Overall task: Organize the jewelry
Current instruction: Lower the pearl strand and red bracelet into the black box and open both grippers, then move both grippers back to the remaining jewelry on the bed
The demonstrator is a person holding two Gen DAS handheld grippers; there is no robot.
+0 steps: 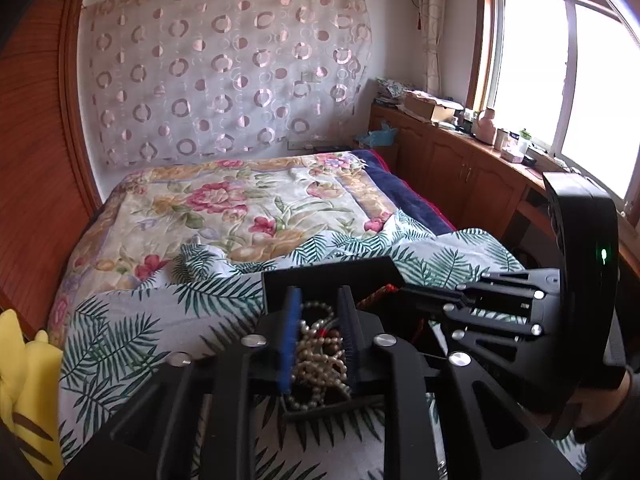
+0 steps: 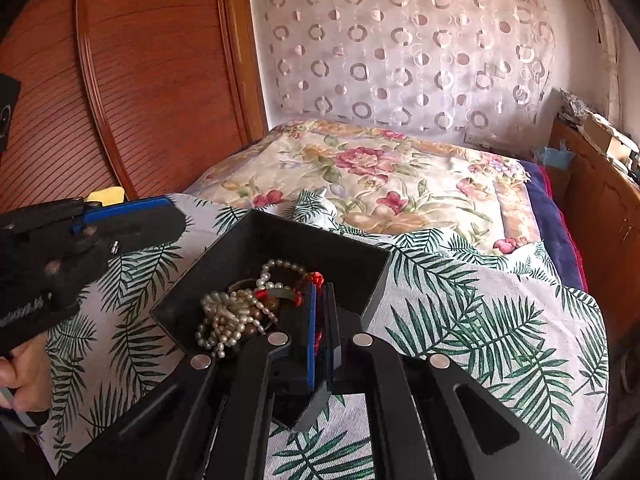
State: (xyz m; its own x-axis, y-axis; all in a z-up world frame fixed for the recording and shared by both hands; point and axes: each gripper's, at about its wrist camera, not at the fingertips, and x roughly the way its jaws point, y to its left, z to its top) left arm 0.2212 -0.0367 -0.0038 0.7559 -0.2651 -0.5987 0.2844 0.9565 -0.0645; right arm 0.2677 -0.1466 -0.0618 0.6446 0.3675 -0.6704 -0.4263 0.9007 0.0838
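Observation:
A black open box [image 2: 256,240] sits on the palm-leaf cloth on the bed and holds a heap of pearl strands [image 2: 228,316], brown beads and a red cord piece [image 2: 316,278]. In the left wrist view the box [image 1: 332,276] lies under my left gripper [image 1: 320,300], whose fingers are open either side of the pearl pile [image 1: 316,360], touching nothing I can make out. My right gripper [image 2: 320,292] is nearly closed on a red cord at the box's right wall. It also shows in the left wrist view [image 1: 420,296].
The palm-leaf cloth [image 2: 480,320] covers the near bed, with a floral quilt [image 2: 380,176] behind. A yellow plush [image 1: 24,392] lies at the left. A wooden wardrobe [image 2: 120,80] stands left, and a wooden cabinet [image 1: 460,160] with clutter runs under the window.

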